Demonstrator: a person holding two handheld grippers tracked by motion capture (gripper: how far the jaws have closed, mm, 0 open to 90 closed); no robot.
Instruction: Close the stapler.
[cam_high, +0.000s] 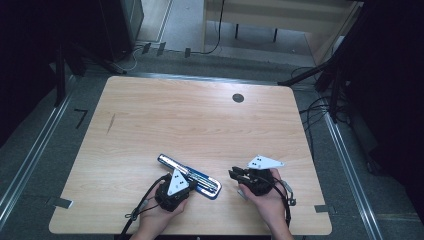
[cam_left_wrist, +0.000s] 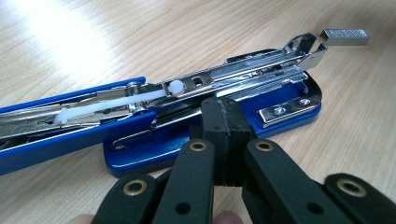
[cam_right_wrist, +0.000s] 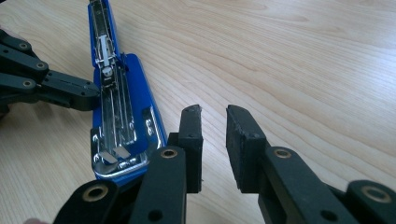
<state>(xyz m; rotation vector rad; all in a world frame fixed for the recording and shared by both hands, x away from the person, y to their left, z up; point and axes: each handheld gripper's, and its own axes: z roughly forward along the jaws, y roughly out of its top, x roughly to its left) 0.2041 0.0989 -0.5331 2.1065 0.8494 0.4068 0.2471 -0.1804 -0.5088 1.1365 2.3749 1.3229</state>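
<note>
Nearest the high camera, our two hands come in from six o'clock, each with a gripper. Our left gripper (cam_high: 176, 189) sits at the stapler (cam_high: 192, 176), which lies opened flat on the wooden table (cam_high: 150, 115) at about six o'clock, its long axis running from ten o'clock down to four o'clock. In the left gripper view, the left jaws are pressed together with nothing between them, their tips resting against the stapler's blue base (cam_left_wrist: 285, 100) beside the open metal magazine (cam_left_wrist: 243, 74); we judge that they steady it rather than grip it. A short strip of staples (cam_left_wrist: 344, 37) lies at the magazine's front end, at one o'clock in that view.

Our right gripper (cam_high: 240, 176) stands just off the stapler's four o'clock end, jaws spread a little and holding nothing. In the right gripper view, the stapler's front lies at nine o'clock from those jaws, so the right hand is nearer the strip and would have to swing toward nine o'clock to reach it.
</note>
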